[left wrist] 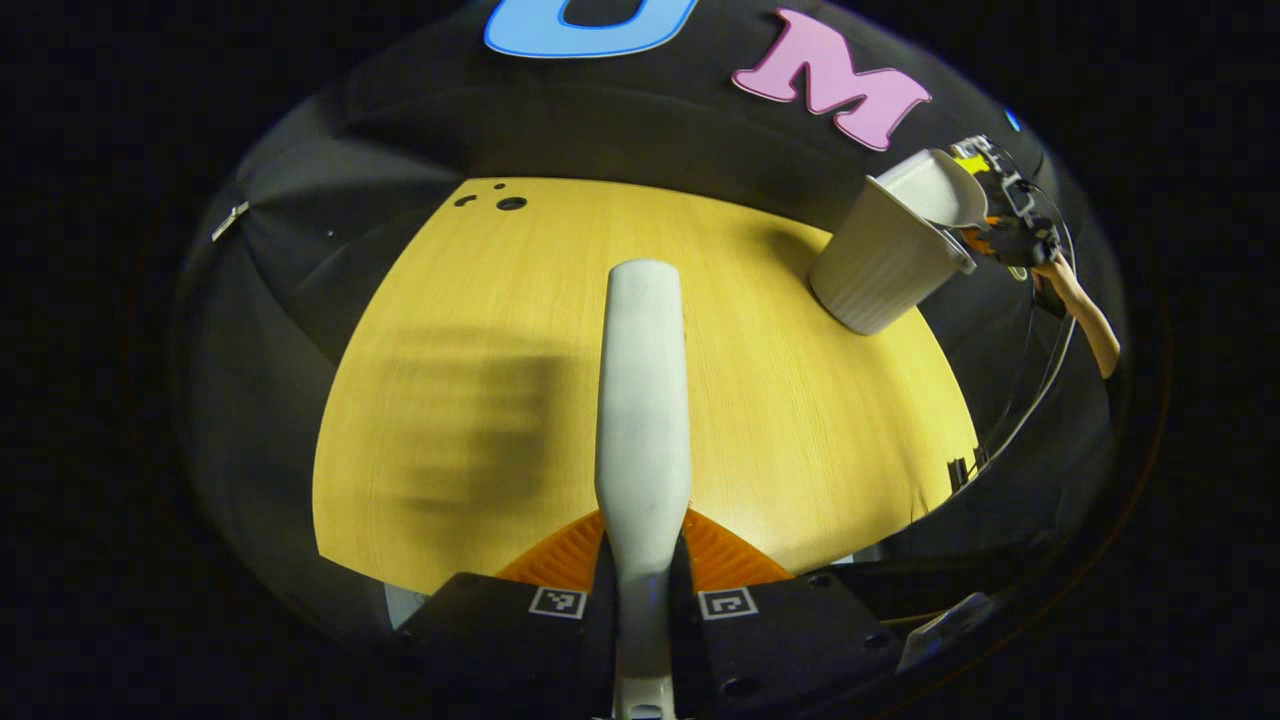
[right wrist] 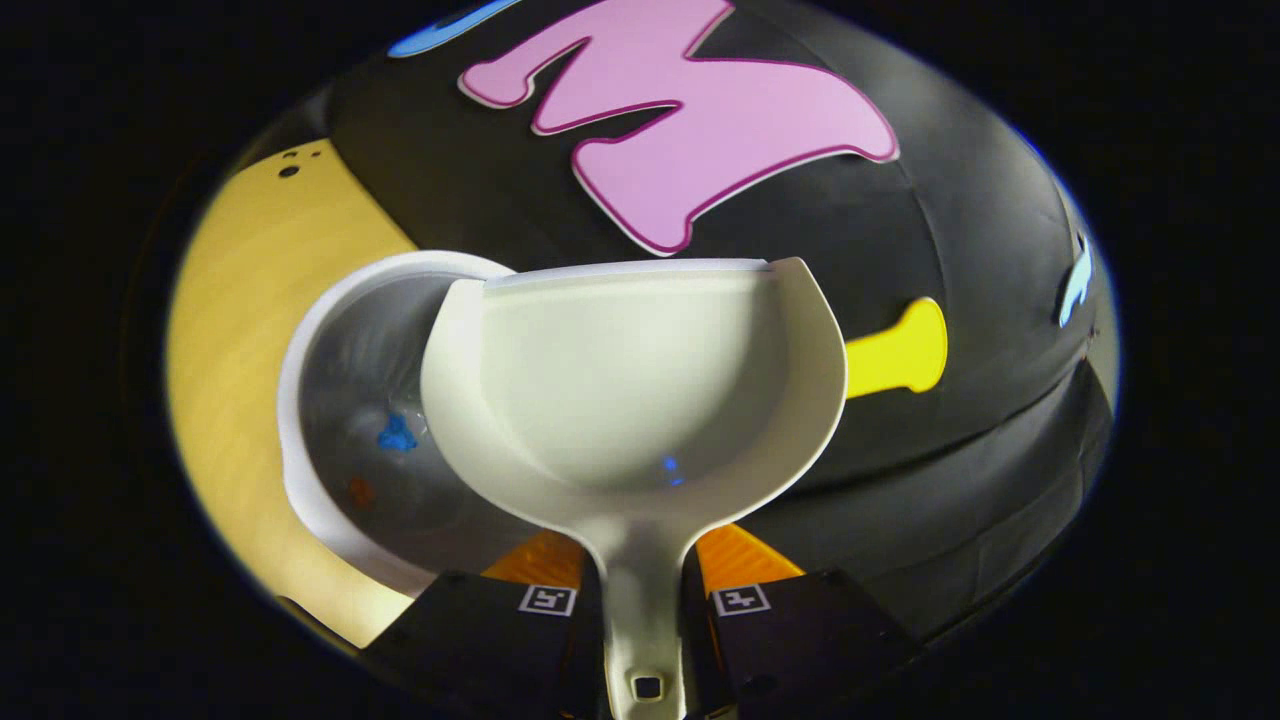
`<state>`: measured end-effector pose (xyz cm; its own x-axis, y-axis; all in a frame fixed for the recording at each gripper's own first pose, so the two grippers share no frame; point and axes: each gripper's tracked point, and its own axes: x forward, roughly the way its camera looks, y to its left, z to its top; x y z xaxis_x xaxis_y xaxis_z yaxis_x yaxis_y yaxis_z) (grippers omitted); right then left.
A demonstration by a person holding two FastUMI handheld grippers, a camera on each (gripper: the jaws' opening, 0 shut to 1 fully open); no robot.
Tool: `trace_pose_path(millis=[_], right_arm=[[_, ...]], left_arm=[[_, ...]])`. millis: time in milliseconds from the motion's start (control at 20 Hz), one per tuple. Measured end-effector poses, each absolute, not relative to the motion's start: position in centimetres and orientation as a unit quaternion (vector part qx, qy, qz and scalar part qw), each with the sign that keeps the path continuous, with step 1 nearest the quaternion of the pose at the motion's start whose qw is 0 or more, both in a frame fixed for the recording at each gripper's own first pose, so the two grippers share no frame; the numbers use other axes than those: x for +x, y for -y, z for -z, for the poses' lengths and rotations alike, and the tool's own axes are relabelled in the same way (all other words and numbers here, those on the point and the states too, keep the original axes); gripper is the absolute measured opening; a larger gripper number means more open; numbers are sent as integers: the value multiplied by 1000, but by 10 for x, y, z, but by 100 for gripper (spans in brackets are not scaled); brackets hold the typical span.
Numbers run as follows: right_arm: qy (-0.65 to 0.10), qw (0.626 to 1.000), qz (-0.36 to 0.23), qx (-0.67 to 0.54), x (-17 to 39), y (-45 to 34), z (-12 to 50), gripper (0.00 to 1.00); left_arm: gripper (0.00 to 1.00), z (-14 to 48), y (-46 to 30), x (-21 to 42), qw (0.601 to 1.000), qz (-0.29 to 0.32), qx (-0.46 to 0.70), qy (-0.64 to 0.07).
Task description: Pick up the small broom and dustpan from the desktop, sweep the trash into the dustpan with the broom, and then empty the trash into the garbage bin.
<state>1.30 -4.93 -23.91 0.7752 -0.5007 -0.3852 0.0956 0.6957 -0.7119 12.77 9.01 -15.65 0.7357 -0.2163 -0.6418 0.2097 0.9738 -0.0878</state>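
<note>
Right gripper (right wrist: 645, 600), bottom centre of the right gripper view, clamps both fingers on the dustpan (right wrist: 630, 390) handle; the pan hangs above the open garbage bin (right wrist: 300, 440), where small coloured scraps lie. Left gripper (left wrist: 642, 600), bottom centre of the left gripper view, clamps the broom (left wrist: 643, 400) handle over the desktop (left wrist: 800, 430); bin and dustpan appear upper right.
</note>
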Motion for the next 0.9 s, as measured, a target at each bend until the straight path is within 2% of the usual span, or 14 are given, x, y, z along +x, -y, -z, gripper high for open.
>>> trace_pose_path(millis=[200,350,400,450,500,700,750,850,900], right_arm=[[-272,925,154,-216,12,46,221,35],[-247,947,140,-150,17,33,200,34],[-244,952,132,-130,17,27,196,34],[-241,956,124,-112,16,22,193,31],[-236,960,117,-96,16,17,188,35],[-198,974,85,-67,17,10,175,34],[-190,977,75,-58,19,8,177,38],[-188,980,51,-37,21,7,181,31],[-192,980,43,-31,22,7,186,34]], left_arm=[[27,156,-102,129,934,99,-19,-341],[26,155,-110,130,936,90,-21,-339],[28,152,-113,131,939,88,-19,-332],[25,149,-116,132,941,83,-15,-328],[27,147,-122,132,944,77,-8,-321],[26,144,-127,135,947,74,13,-312],[26,143,-126,135,947,78,12,-312],[26,144,-127,135,947,78,12,-312],[27,142,-128,137,948,75,13,-310]])
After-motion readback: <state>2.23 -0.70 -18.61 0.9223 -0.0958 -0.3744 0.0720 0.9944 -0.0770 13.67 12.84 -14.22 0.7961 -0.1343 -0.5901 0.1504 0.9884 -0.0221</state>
